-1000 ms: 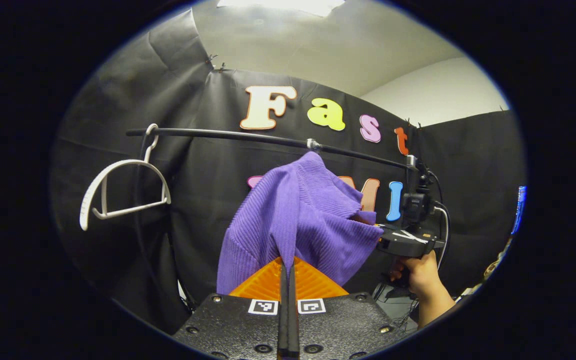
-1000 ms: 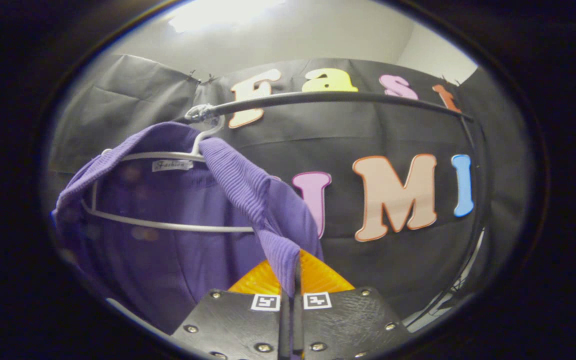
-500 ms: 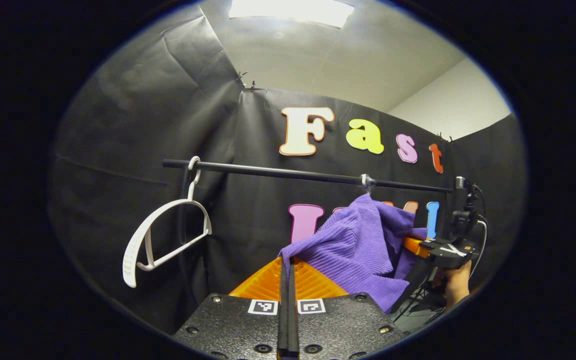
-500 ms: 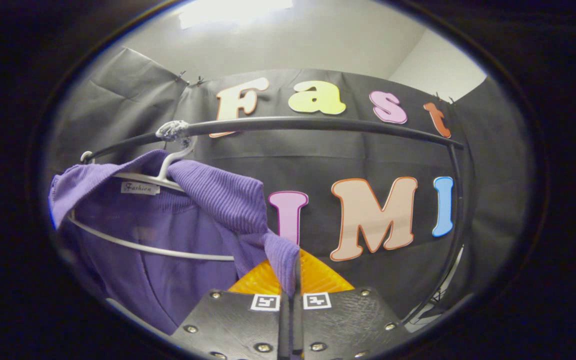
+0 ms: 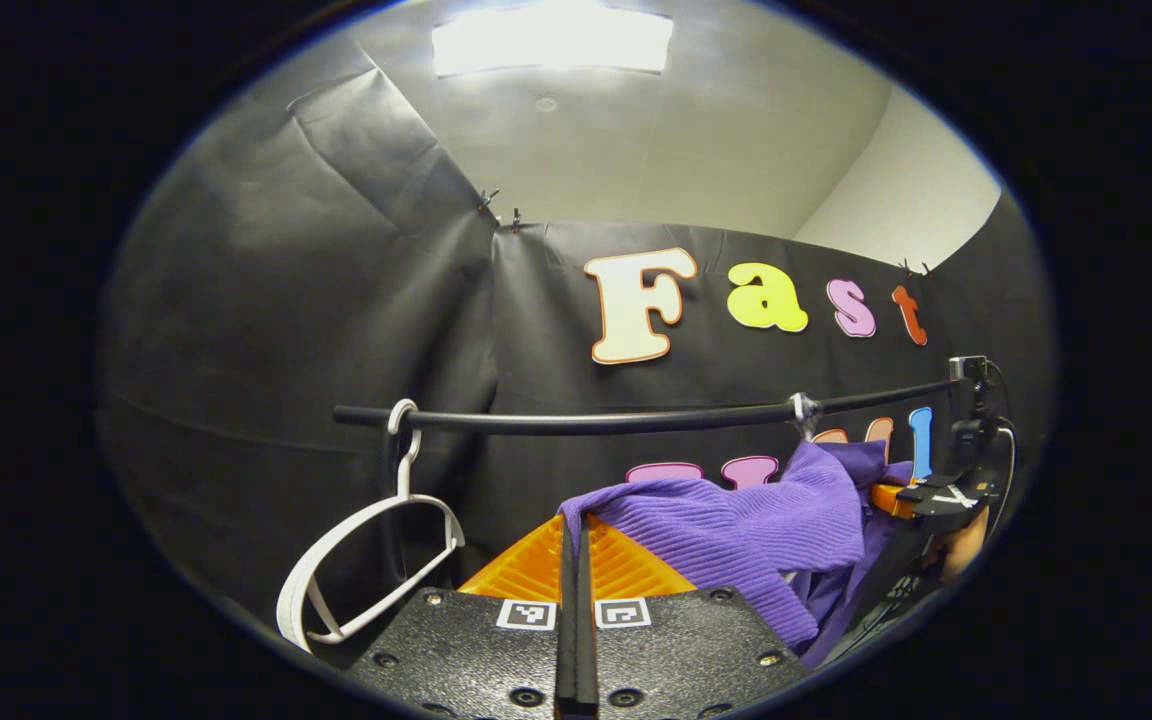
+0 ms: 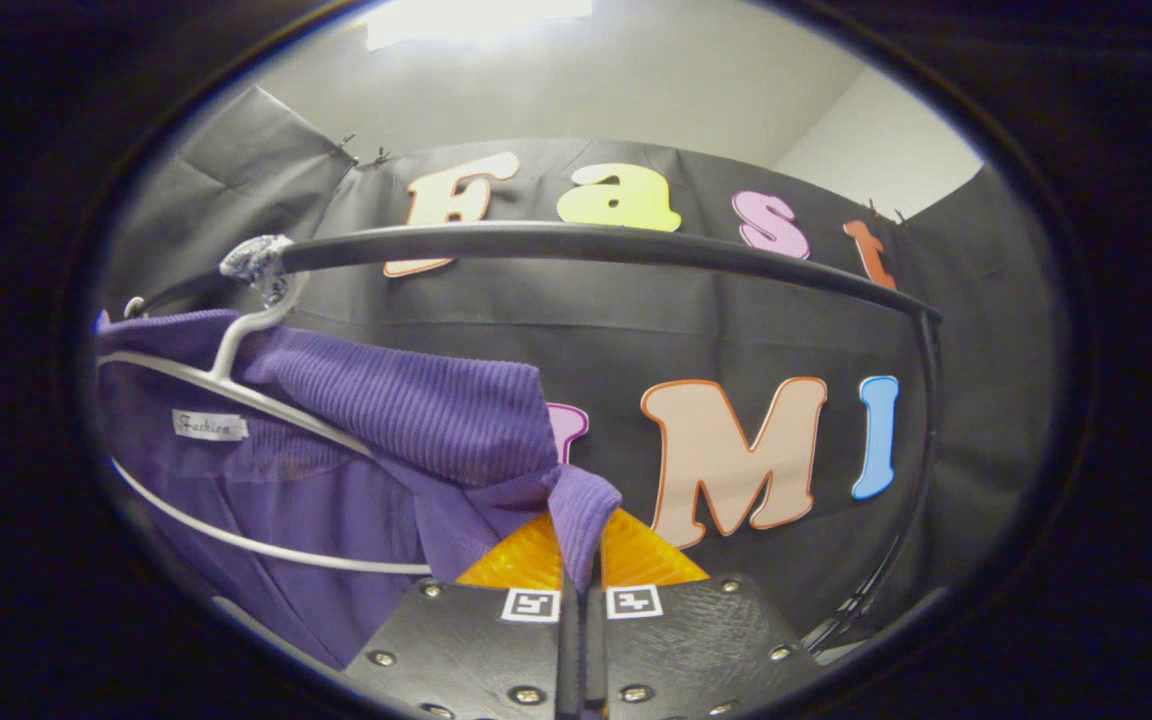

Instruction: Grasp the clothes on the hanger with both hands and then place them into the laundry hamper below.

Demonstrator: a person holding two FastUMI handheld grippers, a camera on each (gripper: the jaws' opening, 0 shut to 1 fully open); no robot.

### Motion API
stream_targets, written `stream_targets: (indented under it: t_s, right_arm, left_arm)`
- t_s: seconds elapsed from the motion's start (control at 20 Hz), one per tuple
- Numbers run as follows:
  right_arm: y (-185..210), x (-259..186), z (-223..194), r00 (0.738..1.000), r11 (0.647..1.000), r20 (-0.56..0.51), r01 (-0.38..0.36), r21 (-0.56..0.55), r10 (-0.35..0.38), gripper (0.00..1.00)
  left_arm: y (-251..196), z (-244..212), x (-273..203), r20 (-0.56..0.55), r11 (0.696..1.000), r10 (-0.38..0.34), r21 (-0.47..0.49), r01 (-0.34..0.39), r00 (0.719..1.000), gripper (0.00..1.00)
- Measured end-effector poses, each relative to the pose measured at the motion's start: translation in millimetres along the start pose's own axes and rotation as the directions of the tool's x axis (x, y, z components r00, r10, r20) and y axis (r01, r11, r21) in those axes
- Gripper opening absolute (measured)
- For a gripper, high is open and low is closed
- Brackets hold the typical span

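Left gripper (image 5: 573,545) and right gripper (image 6: 581,545) each clamped on purple sweater (image 5: 736,525). Collar hooked over hanger (image 6: 226,370); advise outward pull first, then descent.

Purple ribbed sweater (image 5: 736,530), stretched sideways between the left hand-held gripper (image 5: 573,540) and the right hand-held gripper (image 6: 581,545), its collar draped on a white hanger (image 6: 236,400) on the rail.

Both my views look upward at the rail (image 5: 586,421) from below. My right gripper view sits nearer; they share the purple garment (image 6: 406,410).
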State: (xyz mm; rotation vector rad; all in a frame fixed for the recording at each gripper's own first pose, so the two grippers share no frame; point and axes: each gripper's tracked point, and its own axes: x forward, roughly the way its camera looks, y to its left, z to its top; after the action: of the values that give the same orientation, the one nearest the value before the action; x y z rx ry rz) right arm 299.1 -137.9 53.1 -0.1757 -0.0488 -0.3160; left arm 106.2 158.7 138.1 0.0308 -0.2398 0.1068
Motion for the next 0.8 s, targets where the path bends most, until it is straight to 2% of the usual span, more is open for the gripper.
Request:
stream_targets:
  t_s: [0.1,0.2,0.35,0.8]
  right_arm:
    - [-3,14,1,1.0,1.0,0.007,0.015,0.019,-0.015,0.02]
    - [0,28,-1,1.0,0.999,0.014,0.007,0.039,-0.007,0.02]
    - [-1,51,-4,0.999,1.0,0.041,0.011,0.029,-0.012,0.03]
    - [-3,88,-67,0.998,0.999,-0.053,0.031,0.035,-0.029,0.03]
  left_arm:
    - [-1,-2,8,0.002,1.0,-0.001,0.005,0.001,1.0,0.0]
    - [4,-8,13,-0.01,1.0,0.027,0.007,-0.027,1.0,0.01]
    - [0,-17,22,-0.02,1.0,0.018,-0.017,-0.019,1.0,0.0]
    - [-9,-86,44,-0.161,0.995,-0.034,-0.095,0.019,0.986,0.0]
